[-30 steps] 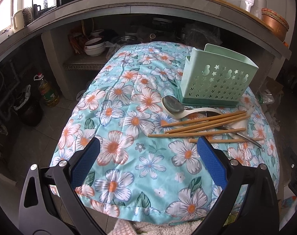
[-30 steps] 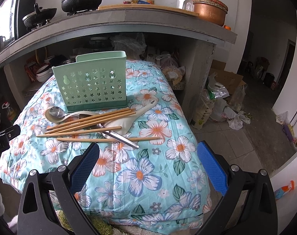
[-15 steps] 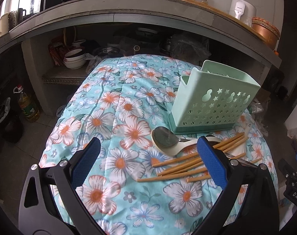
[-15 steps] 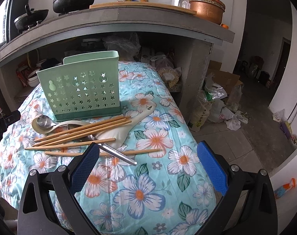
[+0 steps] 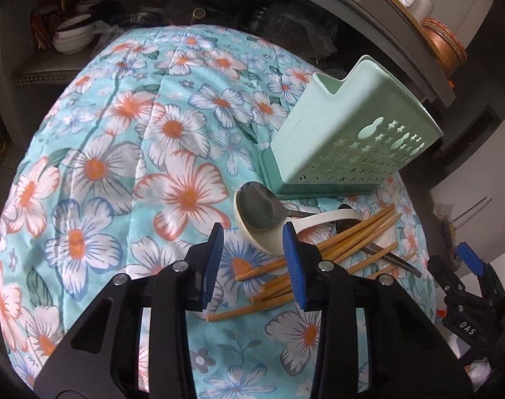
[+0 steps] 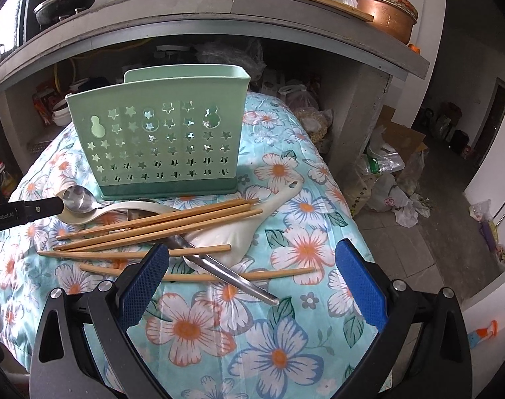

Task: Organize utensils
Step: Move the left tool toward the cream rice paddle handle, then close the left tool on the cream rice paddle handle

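The left gripper (image 5: 252, 249) hangs over the floral-clothed surface (image 5: 126, 153), jaws narrowed but apart and holding nothing, tips at the rim of the white ladle (image 5: 269, 242) in which a steel spoon (image 5: 257, 206) rests. At 1 o'clock stands the green holder (image 5: 349, 139); at 3 o'clock lie the chopsticks (image 5: 352, 239). The right gripper (image 6: 252, 286) is wide open and empty above the chopsticks, with the holder at its 11 o'clock.

The left gripper (image 5: 253, 259) hangs low with its jaws partly closed, a narrow gap between them, while the right gripper (image 6: 251, 286) is held level, jaws spread wide.
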The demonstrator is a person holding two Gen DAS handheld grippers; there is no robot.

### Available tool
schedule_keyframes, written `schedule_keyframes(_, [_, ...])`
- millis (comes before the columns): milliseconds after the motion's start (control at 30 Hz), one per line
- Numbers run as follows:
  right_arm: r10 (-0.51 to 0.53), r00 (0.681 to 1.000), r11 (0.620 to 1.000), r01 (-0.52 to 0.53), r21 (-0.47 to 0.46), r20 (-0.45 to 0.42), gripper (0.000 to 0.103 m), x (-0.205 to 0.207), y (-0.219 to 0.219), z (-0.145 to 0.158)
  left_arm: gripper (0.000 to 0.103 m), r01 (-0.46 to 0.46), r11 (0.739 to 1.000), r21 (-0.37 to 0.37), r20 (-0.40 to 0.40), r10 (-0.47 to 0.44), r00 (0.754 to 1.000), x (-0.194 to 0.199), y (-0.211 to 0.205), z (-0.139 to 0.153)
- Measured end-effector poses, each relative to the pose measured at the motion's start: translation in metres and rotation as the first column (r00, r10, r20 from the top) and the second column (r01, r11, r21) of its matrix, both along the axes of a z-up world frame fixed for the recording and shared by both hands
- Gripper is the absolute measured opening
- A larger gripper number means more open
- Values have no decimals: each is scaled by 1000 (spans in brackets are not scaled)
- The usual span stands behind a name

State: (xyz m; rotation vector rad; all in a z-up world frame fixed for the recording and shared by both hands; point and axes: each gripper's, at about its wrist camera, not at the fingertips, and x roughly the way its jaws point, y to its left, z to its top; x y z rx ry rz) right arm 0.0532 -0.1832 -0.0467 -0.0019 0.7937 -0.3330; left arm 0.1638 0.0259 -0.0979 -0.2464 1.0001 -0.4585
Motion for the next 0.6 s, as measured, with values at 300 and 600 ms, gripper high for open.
schedule_keyframes(300, [-28, 999, 1000, 28, -4, -25, 98, 11, 2, -4, 11, 12, 998, -66, -111, -19, 994, 20, 4, -25])
schedule_keyframes(600, [-15, 1000, 1000, 15, -23, -19, 98, 17, 13, -2, 7, 22, 994, -107, -85, -31, 996, 12, 15, -8])
